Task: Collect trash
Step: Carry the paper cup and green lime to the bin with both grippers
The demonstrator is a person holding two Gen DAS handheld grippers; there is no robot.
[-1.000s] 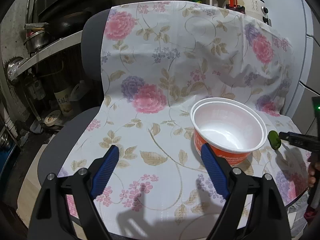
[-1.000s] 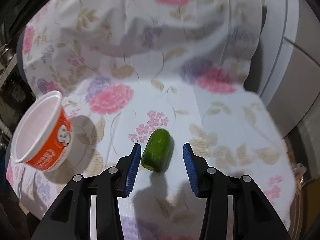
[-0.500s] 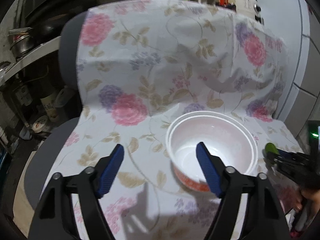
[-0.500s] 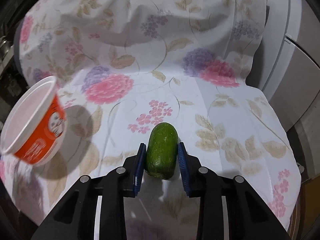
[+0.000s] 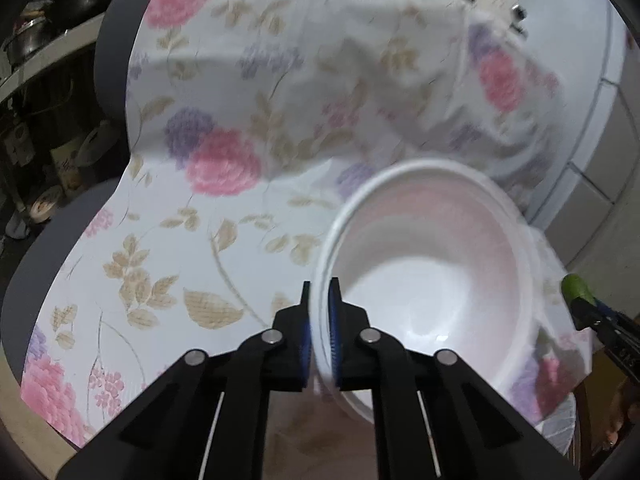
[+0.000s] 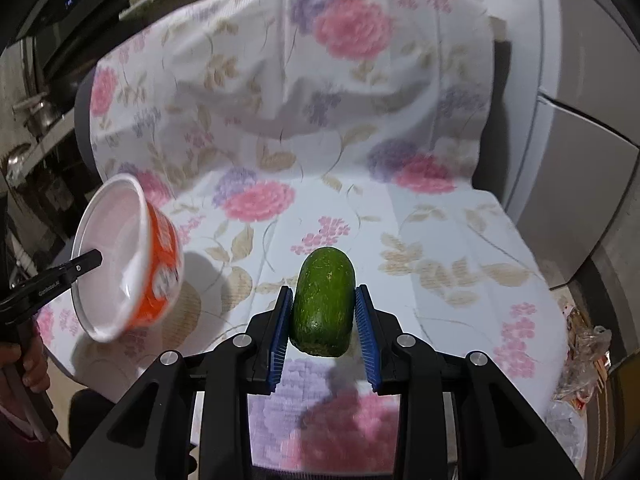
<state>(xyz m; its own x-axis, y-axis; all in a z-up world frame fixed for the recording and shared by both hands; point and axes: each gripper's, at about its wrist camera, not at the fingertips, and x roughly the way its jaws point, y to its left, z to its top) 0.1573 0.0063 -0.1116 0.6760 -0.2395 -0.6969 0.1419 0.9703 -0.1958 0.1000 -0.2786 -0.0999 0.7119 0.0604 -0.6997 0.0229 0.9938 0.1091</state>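
Holding both items at once is the state observed. The left gripper (image 5: 319, 334) has its fingers clamped on the near rim of the cup bowl (image 5: 432, 292), one finger outside the wall and one inside, with almost no gap beyond the wall itself. From the right wrist view the same bowl (image 6: 160, 264), orange outside and white inside, is tilted well over and appears lifted off the floral cloth (image 6: 440, 248), its shadow lying on the cloth beneath it. The bowl's interior looks empty.

The right gripper (image 6: 324, 320) has its fingers closed on the green fruit piece (image 6: 324, 304), which sits between the blue pads and projects forward past the fingertips. It too appears raised above the cloth. In the left wrist view its tip (image 5: 574, 286) shows just beyond the bowl's far right rim.

Judgement: the step in hand is pick-up completed for both items, with gathering now due. The likely next move is to bring the fruit piece over the bowl's mouth and release it inside, or to carry both to a bin; no bin is identifiable here. That calls for levelling the bowl first, since a rim pinch on a thin wall may twist or slip under added weight.
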